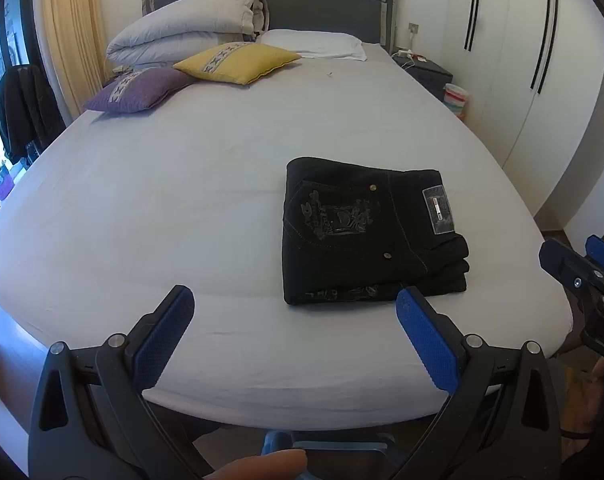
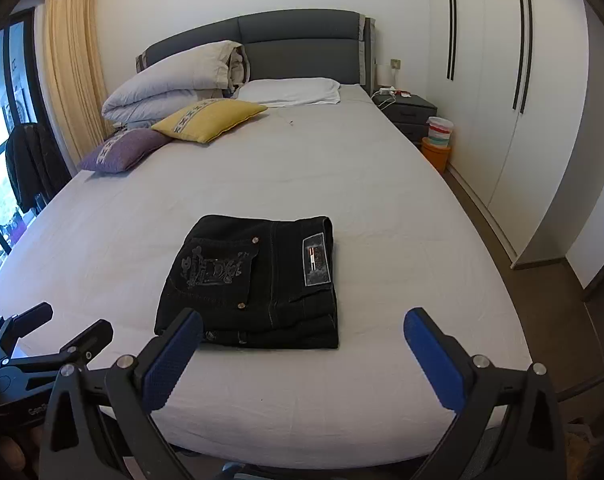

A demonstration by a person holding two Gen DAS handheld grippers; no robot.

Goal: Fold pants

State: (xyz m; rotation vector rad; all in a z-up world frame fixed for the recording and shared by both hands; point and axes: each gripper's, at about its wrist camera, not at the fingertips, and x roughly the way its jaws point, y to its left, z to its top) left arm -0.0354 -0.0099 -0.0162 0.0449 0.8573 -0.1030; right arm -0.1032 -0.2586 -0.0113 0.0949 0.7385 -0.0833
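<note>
Black pants lie folded into a compact stack on the white bed sheet, with an embroidered back pocket and a grey waist label on top. They also show in the right wrist view. My left gripper is open and empty, held over the bed's near edge, just in front and left of the pants. My right gripper is open and empty, just in front of the pants' near edge. The right gripper also shows at the right edge of the left wrist view.
A yellow cushion, a purple cushion, a rolled duvet and a white pillow lie at the bed's head. A dark nightstand and small bins stand on the right, by white wardrobes.
</note>
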